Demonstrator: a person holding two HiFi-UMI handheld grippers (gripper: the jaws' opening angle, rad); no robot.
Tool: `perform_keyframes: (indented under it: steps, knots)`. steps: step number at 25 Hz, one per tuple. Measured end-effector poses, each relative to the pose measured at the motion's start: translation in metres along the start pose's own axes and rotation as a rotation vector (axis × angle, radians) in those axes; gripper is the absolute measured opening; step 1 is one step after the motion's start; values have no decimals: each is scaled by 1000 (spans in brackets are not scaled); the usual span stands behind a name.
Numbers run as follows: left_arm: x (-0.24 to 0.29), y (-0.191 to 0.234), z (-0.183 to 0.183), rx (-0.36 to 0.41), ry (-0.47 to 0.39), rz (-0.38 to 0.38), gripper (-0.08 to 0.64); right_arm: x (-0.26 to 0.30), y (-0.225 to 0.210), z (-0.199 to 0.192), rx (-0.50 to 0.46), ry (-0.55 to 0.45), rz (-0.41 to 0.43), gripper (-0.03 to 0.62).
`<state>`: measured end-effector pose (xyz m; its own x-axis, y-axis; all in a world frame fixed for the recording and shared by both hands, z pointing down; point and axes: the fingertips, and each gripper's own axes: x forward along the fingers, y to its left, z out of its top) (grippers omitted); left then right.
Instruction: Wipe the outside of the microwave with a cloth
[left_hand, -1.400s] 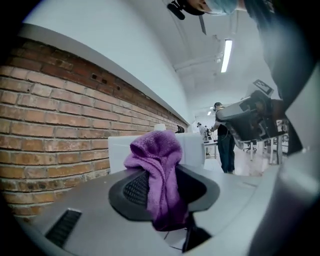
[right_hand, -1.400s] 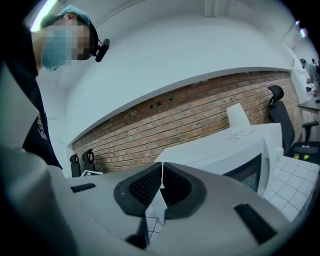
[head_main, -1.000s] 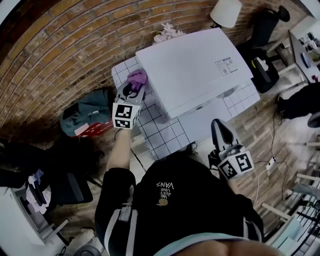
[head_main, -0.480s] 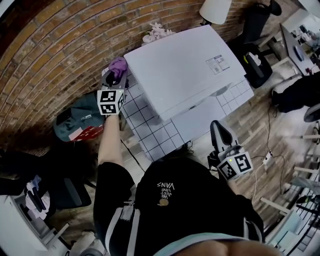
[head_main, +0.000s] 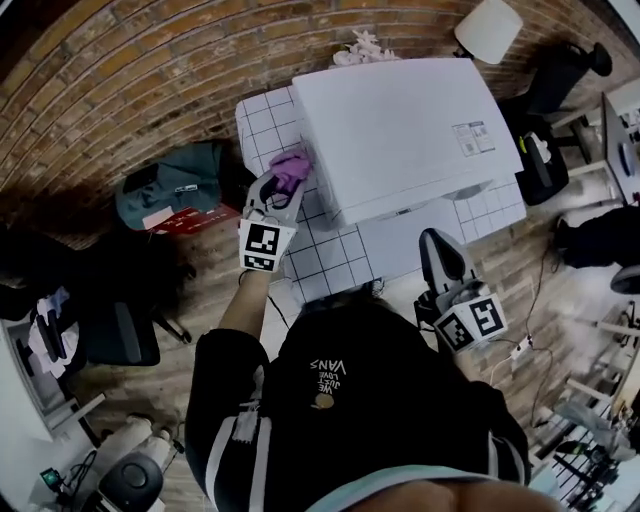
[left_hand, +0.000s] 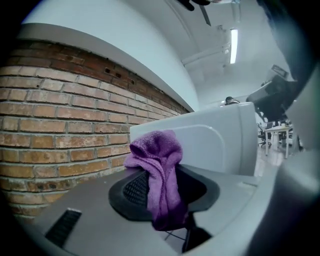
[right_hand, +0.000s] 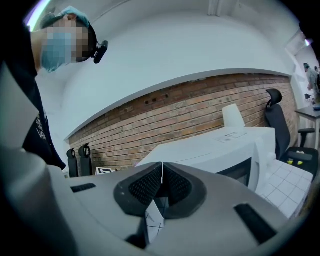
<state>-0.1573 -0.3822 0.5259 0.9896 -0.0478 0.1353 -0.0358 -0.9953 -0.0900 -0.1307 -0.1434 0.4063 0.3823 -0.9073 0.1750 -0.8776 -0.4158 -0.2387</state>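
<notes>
The white microwave (head_main: 400, 130) stands on a white tiled table (head_main: 262, 125) against the brick wall. My left gripper (head_main: 283, 180) is shut on a purple cloth (head_main: 292, 166), which sits against the microwave's left side wall near its front corner. In the left gripper view the purple cloth (left_hand: 159, 175) hangs bunched between the jaws, with the microwave (left_hand: 220, 142) side just behind it. My right gripper (head_main: 440, 262) hangs low in front of the table, shut and empty; in its own view the right gripper (right_hand: 161, 186) has its jaws pressed together, the microwave (right_hand: 220, 150) beyond.
A teal bag (head_main: 168, 195) lies on the floor left of the table. A white lamp shade (head_main: 488, 28) stands behind the microwave, a pale crumpled thing (head_main: 362, 48) at the wall. Office chairs (head_main: 560, 70) stand at right; cables run over the wooden floor.
The left gripper with the cloth has come forward along the microwave's left side, from the back corner toward the front. The right gripper has hardly moved.
</notes>
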Motion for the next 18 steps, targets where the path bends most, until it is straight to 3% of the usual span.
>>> perform_keyframes:
  steps: [6,9,13,18]
  knots:
    - [-39,-75,-18,-81,-14,-21,141,15,14,-11,-12,55,99,5]
    - [-48,-101,-22,-86,-18,-31,141,18,19,-15,-17,72,123,5]
    - [-50,-104,-23,-85,-28,-23,141,19,17,-11,-31,75,126,5]
    - [-27,-75,-31,-103,-29,-10,141,15,9,-10,-26,71,85,5]
